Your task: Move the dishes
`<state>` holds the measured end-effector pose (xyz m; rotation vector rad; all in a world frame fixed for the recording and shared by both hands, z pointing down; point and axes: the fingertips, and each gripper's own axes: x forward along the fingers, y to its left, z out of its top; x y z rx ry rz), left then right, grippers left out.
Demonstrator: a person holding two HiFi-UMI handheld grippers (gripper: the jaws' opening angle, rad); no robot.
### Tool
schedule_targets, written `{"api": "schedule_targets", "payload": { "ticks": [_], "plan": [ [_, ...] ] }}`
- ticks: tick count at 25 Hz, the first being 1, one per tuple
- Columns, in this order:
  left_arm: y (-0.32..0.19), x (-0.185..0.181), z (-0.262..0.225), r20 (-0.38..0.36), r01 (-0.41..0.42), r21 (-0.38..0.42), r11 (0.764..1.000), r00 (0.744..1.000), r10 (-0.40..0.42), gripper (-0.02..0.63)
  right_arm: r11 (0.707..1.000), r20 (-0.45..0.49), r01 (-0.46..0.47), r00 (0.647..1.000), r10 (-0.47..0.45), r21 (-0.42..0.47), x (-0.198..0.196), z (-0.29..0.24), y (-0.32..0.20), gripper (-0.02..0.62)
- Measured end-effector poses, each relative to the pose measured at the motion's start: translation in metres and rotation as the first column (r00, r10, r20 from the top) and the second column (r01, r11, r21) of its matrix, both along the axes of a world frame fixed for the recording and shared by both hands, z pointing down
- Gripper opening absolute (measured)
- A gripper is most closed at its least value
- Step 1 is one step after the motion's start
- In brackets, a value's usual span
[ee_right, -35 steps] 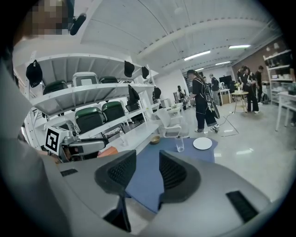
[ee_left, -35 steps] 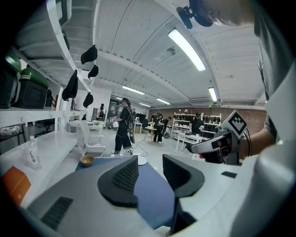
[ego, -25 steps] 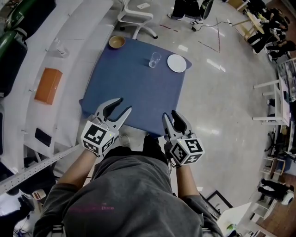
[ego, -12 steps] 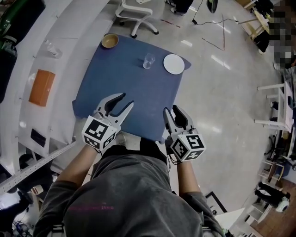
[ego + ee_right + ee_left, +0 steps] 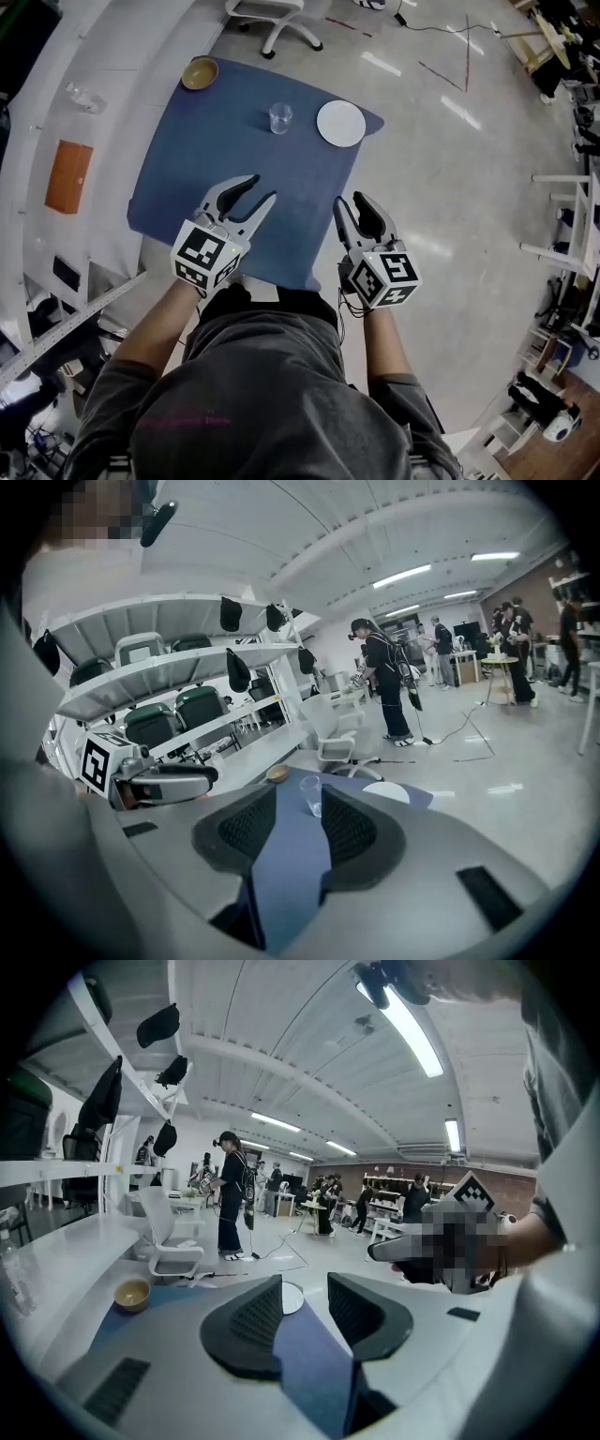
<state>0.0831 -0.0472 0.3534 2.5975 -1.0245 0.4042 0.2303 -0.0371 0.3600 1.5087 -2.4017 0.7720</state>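
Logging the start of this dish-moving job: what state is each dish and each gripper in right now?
bowl: upright, looks empty
glass: upright, looks empty
plate: lying flat, nothing on it
left gripper: open, jaws have just been closing a little, nothing between them
right gripper: open, nothing between its jaws

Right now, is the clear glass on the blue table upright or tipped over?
Upright. The clear glass stands on its base on the blue table, with its open mouth facing up.
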Motion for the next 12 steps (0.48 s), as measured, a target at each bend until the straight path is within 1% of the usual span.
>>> {"api": "schedule_targets", "payload": {
  "ticks": [7,12],
  "plan": [
    [-0.038,0.044,0.033,0.028,0.033,-0.053,0.998,0.999,-0.031,0.15,0.999,0.009,0.027,1.0,-0.027,-0.044,0.044,0.035,-0.045,0.153],
    [-0.064,0.065,0.065,0.036,0.075,-0.105,0.992,0.997,-0.072,0.147,0.996,0.003,0.051,0.999,-0.051,-0.079,0.066,0.067,-0.078,0.153]
  ]
}}
